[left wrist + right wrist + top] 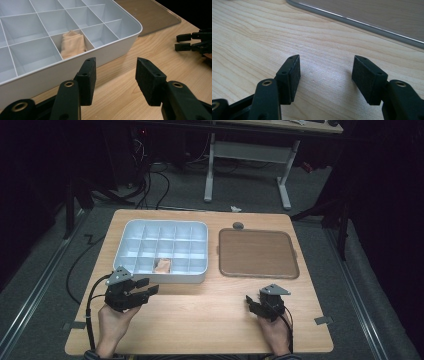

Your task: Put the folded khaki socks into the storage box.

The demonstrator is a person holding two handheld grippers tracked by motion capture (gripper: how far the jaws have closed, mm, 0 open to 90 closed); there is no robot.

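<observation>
A white divided organiser box (165,227) sits on the wooden table at the left. A folded peach cloth (163,265) lies in one compartment of its near row, and the cloth (72,43) is also in the left gripper view. My left gripper (150,287) hovers just in front of the box's near wall, open, with nothing between its jaws (115,72). My right gripper (248,300) rests low over the bare table near the front right, open and empty (327,72). In the left gripper view the right gripper (192,42) shows at the far right.
A brown tray (258,253) with a clear rim lies right of the box; its edge (362,25) runs across the top of the right gripper view. A small grey disc (238,225) sits behind the tray. A desk frame and cables stand on the floor beyond the table.
</observation>
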